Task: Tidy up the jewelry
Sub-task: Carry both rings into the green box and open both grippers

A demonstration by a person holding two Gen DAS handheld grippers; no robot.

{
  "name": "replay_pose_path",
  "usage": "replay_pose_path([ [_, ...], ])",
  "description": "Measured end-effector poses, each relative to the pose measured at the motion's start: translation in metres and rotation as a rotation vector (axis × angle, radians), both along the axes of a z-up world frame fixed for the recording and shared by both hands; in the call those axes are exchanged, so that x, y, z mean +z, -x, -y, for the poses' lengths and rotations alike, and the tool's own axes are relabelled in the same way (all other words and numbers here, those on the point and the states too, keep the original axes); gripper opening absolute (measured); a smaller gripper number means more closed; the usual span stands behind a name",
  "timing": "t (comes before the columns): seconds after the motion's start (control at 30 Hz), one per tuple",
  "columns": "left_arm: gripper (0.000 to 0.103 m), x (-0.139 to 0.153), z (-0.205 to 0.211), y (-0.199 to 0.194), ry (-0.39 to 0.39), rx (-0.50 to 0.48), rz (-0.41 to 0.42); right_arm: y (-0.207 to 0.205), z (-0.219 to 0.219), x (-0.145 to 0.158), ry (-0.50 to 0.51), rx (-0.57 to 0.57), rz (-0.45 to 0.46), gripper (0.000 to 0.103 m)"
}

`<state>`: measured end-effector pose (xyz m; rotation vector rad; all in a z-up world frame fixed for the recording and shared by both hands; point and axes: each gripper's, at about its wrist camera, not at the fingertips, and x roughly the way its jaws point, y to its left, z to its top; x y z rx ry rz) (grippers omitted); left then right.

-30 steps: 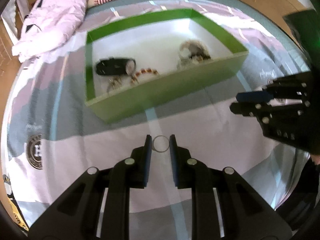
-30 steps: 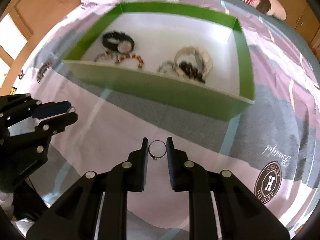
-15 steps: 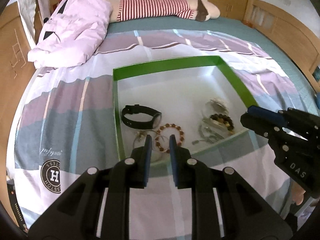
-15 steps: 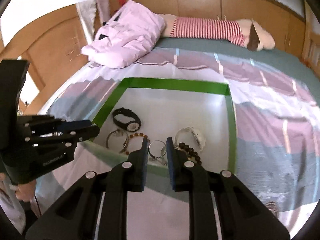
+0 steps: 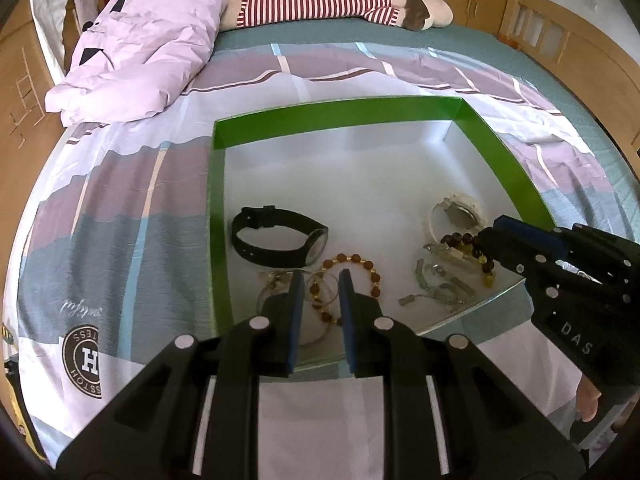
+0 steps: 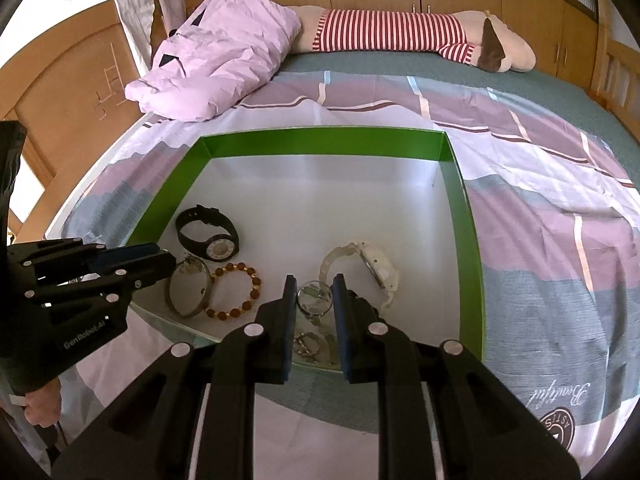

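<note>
A green-walled box (image 5: 218, 216) with a white floor lies on the bed. My left gripper (image 5: 320, 285) hangs over its near wall, shut on a thin silver ring (image 5: 320, 294). My right gripper (image 6: 314, 297) hovers over the near wall further right, shut on a clear silver ring (image 6: 314, 300). Inside the box lie a black watch (image 5: 280, 240), an amber bead bracelet (image 5: 362, 268), a silver bangle (image 6: 188, 290), a white watch (image 6: 370, 266), a dark bead bracelet (image 5: 464, 240) and a silver chain bracelet (image 5: 436, 290). Each gripper shows in the other's view: the right gripper (image 5: 494, 236), the left gripper (image 6: 168, 266).
The box sits on a patchwork purple, grey and white bedsheet (image 6: 540, 208). A crumpled pink duvet (image 5: 140, 52) and a striped plush toy (image 5: 320, 2) lie at the far side. Wooden cabinets and a bed rail (image 5: 560, 48) border the bed. A hand (image 5: 588, 400) holds the right gripper.
Both grippers rose from low over the sheet in front of the box and moved forward over its near wall, each still shut on its ring.
</note>
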<state>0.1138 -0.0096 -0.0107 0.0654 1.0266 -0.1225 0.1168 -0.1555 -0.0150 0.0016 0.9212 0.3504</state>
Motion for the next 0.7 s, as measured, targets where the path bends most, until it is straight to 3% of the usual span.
replay_pose_path([
  [0.43,0.017,-0.0016,0.0042,0.0035,-0.029,-0.002,0.011,0.0021,-0.0004,0.001,-0.001,0.004,0.006,0.018],
  [0.53,0.017,-0.0016,0.0053,0.0048,-0.044,0.001,0.014,0.0021,-0.0006,0.0007,0.009,-0.003,0.003,0.028],
  [0.57,0.02,-0.0016,0.0054,0.0049,-0.045,-0.001,0.012,0.0023,-0.0005,0.0007,0.013,-0.005,0.003,0.038],
  [0.63,0.04,-0.0002,0.0054,0.0053,-0.046,0.007,0.014,0.0035,0.0006,0.0036,0.017,-0.015,0.02,0.05],
  [0.7,0.054,0.0047,0.0046,0.0074,-0.058,0.021,0.042,0.0046,0.0023,0.0071,0.017,-0.025,0.037,0.056],
])
